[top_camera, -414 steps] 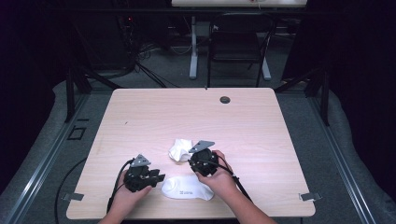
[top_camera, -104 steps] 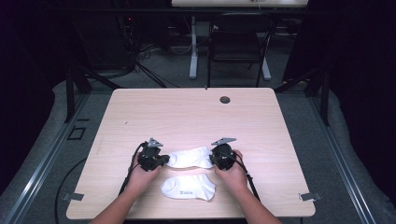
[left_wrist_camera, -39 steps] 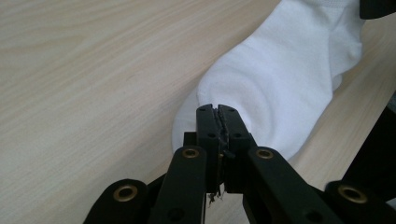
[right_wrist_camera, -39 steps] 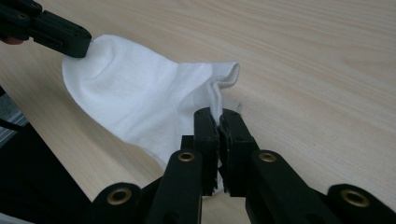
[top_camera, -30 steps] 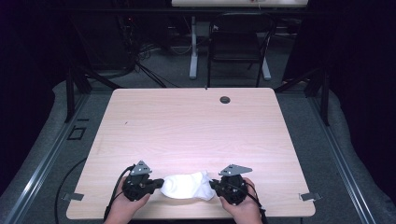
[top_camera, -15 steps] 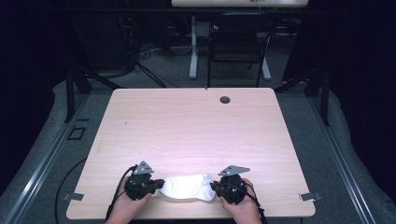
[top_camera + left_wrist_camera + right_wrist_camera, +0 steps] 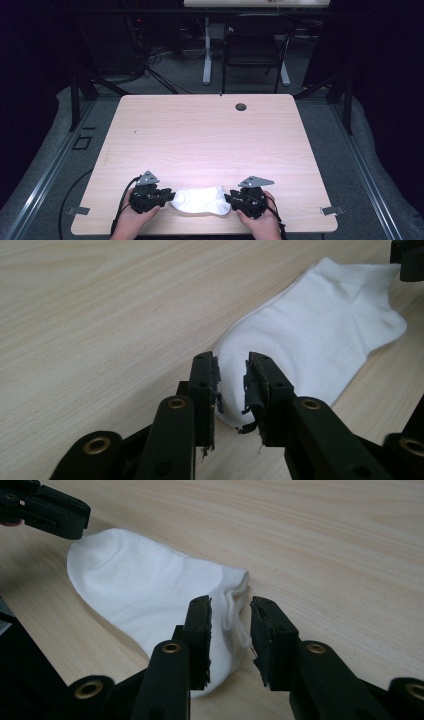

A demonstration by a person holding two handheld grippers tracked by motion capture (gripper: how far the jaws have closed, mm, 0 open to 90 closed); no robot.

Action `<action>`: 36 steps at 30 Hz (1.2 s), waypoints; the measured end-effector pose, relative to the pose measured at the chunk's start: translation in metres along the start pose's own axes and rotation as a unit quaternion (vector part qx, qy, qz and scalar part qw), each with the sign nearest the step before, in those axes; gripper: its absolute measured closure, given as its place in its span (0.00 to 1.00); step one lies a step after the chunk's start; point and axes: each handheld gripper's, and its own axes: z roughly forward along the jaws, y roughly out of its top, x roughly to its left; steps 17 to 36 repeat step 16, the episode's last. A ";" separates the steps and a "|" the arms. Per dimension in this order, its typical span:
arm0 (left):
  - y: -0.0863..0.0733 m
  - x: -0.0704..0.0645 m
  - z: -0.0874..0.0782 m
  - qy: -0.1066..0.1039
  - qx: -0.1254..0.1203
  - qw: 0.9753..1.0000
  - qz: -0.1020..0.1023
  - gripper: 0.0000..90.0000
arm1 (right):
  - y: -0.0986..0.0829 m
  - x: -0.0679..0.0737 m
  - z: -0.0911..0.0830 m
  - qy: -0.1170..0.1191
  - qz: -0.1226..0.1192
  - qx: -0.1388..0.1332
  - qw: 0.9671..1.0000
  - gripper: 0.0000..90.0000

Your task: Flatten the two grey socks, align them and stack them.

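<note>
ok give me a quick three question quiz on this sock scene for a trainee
1. True or false: the white sock lies near the table edge closest to the person.
2. Which end of the sock is at the left gripper? A) toe B) cuff opening
3. Fill in: the right gripper has its jaws ____ with the sock's cuff between them.

Key:
1. True. It lies between the two grippers at the near edge.
2. A. The rounded closed toe sits between its jaws.
3. Open. There is a gap on either side of the cuff.

Light wood table, round dark grommet near far edge; black chair beyond.
</note>
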 end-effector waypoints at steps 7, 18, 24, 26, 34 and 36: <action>0.000 0.009 -0.004 0.017 -0.024 1.000 -0.006 0.62 | 0.003 -0.005 -0.011 -0.022 -0.022 -0.033 0.999 0.66; -0.004 0.028 -0.009 0.051 -0.040 0.998 -0.022 0.53 | 0.000 -0.024 -0.015 -0.054 -0.012 -0.034 0.998 0.62; -0.004 0.028 -0.009 0.051 -0.040 0.998 -0.022 0.53 | 0.000 -0.024 -0.015 -0.054 -0.012 -0.034 0.998 0.62; -0.004 0.028 -0.009 0.051 -0.040 0.998 -0.022 0.53 | 0.000 -0.024 -0.015 -0.054 -0.012 -0.034 0.998 0.62; -0.004 0.028 -0.009 0.051 -0.040 0.998 -0.022 0.53 | 0.000 -0.024 -0.015 -0.054 -0.012 -0.034 0.998 0.62; -0.004 0.028 -0.009 0.051 -0.040 0.998 -0.022 0.53 | 0.000 -0.024 -0.015 -0.054 -0.012 -0.034 0.998 0.62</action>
